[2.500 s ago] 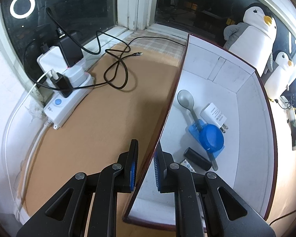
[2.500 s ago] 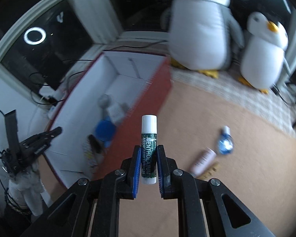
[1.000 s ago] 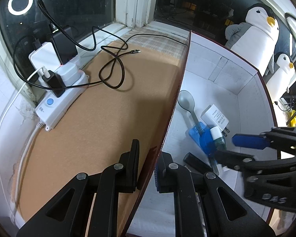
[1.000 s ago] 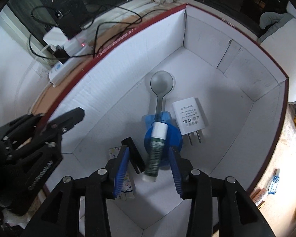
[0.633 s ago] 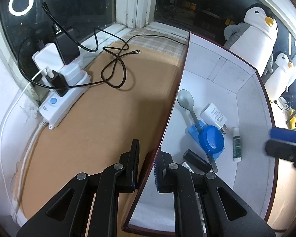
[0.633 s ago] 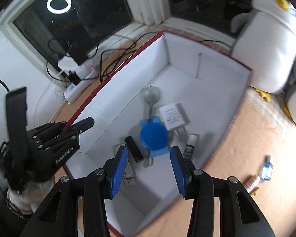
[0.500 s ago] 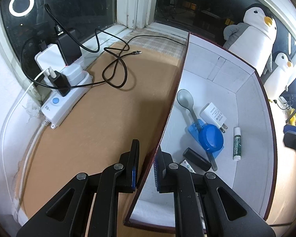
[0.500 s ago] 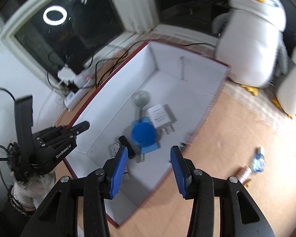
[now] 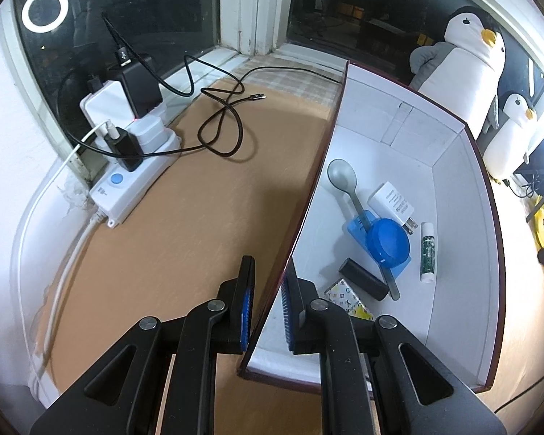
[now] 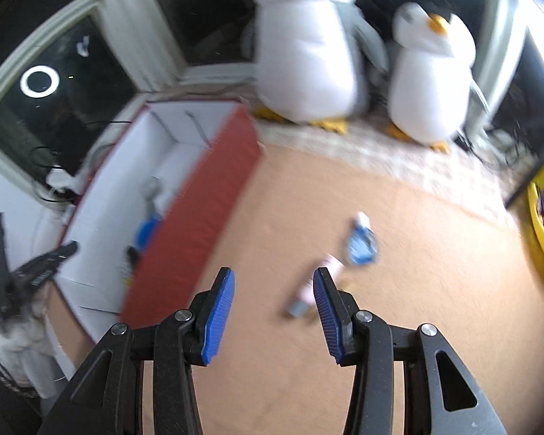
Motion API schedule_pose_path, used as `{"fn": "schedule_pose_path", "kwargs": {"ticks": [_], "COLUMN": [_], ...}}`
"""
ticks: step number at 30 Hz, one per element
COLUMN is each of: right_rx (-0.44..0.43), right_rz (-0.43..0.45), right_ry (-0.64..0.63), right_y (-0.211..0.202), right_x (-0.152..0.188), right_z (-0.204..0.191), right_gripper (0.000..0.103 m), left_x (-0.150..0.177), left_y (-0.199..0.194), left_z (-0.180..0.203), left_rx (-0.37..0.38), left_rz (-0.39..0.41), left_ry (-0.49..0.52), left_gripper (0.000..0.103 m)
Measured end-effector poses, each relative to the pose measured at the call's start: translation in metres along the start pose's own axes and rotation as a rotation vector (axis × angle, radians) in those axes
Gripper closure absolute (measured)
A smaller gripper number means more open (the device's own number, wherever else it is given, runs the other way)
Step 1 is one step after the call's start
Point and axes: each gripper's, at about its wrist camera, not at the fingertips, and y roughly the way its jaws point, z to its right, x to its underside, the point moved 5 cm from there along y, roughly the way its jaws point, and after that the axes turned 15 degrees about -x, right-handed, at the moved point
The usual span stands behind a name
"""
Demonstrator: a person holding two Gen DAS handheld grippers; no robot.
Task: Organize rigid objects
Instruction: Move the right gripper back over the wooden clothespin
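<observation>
Left hand-held gripper (image 9: 266,310) clamped on box wall (image 9: 310,195), right hand-held gripper (image 10: 271,310) — agape, empty

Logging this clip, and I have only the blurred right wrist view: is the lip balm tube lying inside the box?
Observer: Yes, the lip balm tube lies flat on the floor of the box, beside the white charger.
Operator: And the left claw?
Observer: The left claw is shut on the box's side wall, one finger inside, one outside.
Operator: Anything else inside?
Observer: A grey spoon, a blue lid and a black cylinder.
</observation>
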Motion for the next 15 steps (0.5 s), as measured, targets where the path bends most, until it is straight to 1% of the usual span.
{"fn": "schedule_pose_path", "kwargs": {"ticks": [5, 6, 10, 12, 15], "right_rx": [0.016, 0.008, -0.078, -0.092, -0.102], "right_rz": [-0.026, -0.032, -0.033, -0.033, -0.033], "right_ry": [0.103, 0.128, 0.229, 0.277, 0.316], "right_y": [0.013, 0.017, 0.032, 0.038, 0.046], "right_x": [0.015, 0.017, 0.022, 0.022, 0.022], "right_z": [0.044, 0.05, 0.075, 0.084, 0.092], "right_gripper": [0.062, 0.062, 0.062, 0.062, 0.066], "left_x": [0.001, 0.001, 0.002, 0.003, 0.004], "left_y": [-0.003, -0.003, -0.005, -0.005, -0.006], "left_z": [-0.001, -0.001, -0.001, -0.001, -0.002], "left_rx": [-0.011, -0.012, -0.016, -0.017, -0.017], "left_rz": [0.001, 0.0, 0.0, 0.0, -0.001], "left_ry": [-0.001, -0.001, -0.005, -0.008, -0.011], "left_gripper": [0.09, 0.09, 0.089, 0.089, 0.089]}}
